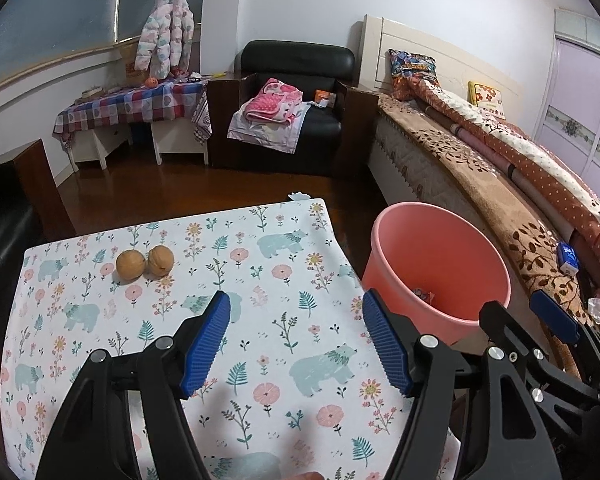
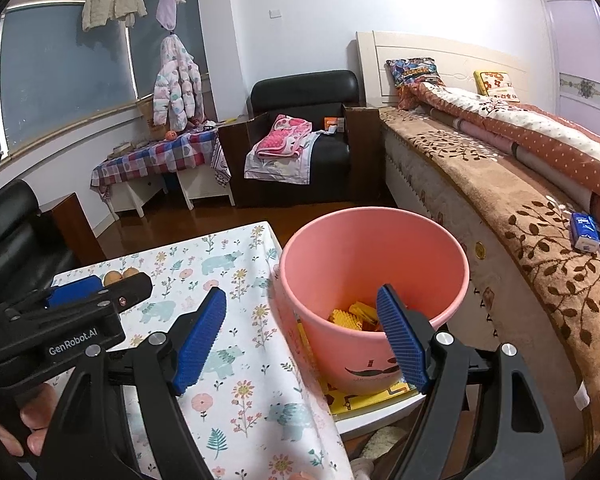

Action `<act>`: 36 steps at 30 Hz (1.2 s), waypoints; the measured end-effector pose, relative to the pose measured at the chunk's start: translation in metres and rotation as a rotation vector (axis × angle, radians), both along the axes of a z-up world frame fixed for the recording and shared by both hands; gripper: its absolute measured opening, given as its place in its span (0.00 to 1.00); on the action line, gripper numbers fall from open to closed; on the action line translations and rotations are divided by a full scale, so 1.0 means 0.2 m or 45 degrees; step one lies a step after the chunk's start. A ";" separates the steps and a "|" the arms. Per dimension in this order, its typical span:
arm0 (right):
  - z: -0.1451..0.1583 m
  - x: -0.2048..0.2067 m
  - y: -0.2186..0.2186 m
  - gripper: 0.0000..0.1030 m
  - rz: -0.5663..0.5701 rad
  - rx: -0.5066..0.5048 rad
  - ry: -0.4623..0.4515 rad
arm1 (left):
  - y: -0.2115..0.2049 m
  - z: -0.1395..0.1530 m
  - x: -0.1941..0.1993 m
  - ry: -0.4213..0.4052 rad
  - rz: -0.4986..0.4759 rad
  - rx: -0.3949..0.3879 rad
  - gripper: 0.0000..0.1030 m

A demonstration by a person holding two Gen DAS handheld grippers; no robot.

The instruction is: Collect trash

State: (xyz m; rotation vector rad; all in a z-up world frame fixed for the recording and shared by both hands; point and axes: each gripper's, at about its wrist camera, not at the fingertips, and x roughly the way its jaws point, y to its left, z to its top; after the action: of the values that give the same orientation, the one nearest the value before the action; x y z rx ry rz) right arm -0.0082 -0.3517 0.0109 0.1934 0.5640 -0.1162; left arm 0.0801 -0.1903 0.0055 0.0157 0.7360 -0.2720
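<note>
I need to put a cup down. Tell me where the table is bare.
The tablecloth is bare between the two round brown things at its far left and the pink bucket off its right edge. Crowded only at the near edge, under the left gripper.

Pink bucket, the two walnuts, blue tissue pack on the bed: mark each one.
pink bucket (image 2: 456, 280): right wrist view, right rim.
walnuts (image 1: 131, 264): left wrist view, middle of the left nut.
blue tissue pack (image 2: 584, 232): right wrist view, centre of its top face.

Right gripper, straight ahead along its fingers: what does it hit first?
Probably the pink bucket. The open right gripper aims at its near left wall beside the tablecloth edge. Depth is unclear, so it might clip the cloth edge.
</note>
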 end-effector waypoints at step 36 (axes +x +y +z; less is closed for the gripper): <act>-0.04 0.03 -0.05 0.76 -0.034 0.000 0.035 | -0.09 -0.03 0.02 0.013 -0.067 0.023 0.61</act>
State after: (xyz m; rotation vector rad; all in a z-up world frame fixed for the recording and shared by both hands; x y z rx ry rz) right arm -0.0030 -0.3617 0.0035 0.1996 0.5887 -0.1450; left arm 0.0851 -0.2091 0.0005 0.0506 0.7488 -0.3160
